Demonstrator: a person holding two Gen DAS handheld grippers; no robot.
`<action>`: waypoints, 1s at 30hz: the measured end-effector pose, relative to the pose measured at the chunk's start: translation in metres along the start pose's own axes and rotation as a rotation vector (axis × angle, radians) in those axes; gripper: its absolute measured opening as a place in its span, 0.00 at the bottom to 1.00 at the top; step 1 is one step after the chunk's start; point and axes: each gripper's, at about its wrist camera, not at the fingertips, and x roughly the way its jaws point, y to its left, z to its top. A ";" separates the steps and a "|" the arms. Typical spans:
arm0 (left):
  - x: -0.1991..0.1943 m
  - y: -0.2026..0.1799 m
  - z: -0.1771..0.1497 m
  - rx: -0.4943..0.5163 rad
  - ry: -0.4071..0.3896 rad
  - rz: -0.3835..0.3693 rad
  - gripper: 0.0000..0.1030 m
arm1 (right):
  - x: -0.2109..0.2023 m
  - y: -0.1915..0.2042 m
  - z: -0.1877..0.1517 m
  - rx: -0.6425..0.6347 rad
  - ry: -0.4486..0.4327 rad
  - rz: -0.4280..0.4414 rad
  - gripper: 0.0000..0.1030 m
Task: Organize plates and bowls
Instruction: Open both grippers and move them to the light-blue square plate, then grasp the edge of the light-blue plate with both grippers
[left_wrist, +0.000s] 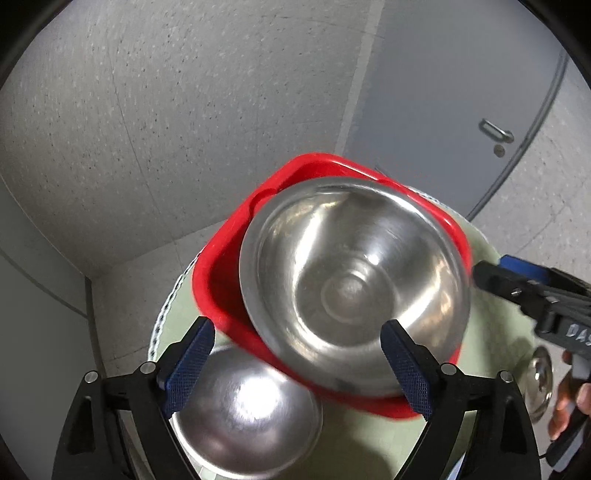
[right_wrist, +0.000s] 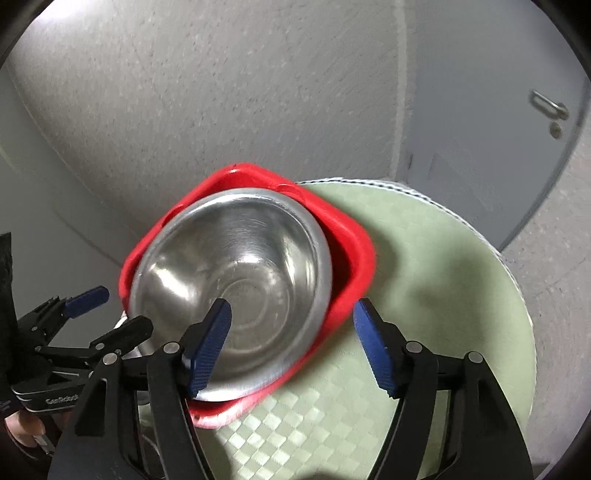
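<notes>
Sitting mouth-up inside a red square tub (left_wrist: 221, 280), the large steel bowl (left_wrist: 351, 280) is round, with no long axis to speak of, and tips slightly toward the cameras; its rim nearly fills the tub. From the left wrist view, going left to right: the left gripper (left_wrist: 297, 363) hangs with its blue-padded fingers spread wide and nothing between them, the left pad over a second, smaller steel bowl (left_wrist: 243, 413) that sits beside the tub's near corner (its rim partly tucked under the tub's edge, as far as one can tell). Both rest on a round pale green checked table (right_wrist: 443, 295). Further right, the right gripper (right_wrist: 291, 347) is likewise spread apart, one pad (right_wrist: 210, 347) over the large bowl's interior and the other outside the tub's wall, gripping nothing. A small shiny metal object (left_wrist: 539, 384) sits at the far right, too blurred to name. Behind stand a speckled floor (left_wrist: 147, 110) and a grey door (left_wrist: 461, 110).
</notes>
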 end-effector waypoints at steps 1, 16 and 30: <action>-0.006 -0.003 -0.004 0.012 -0.010 0.007 0.86 | -0.011 -0.001 -0.007 0.006 -0.017 -0.010 0.68; -0.057 -0.114 -0.119 0.429 0.044 -0.166 0.92 | -0.138 -0.051 -0.192 0.346 -0.173 -0.215 0.75; -0.015 -0.147 -0.162 0.559 0.206 -0.098 0.71 | -0.085 -0.075 -0.282 0.505 -0.026 -0.133 0.61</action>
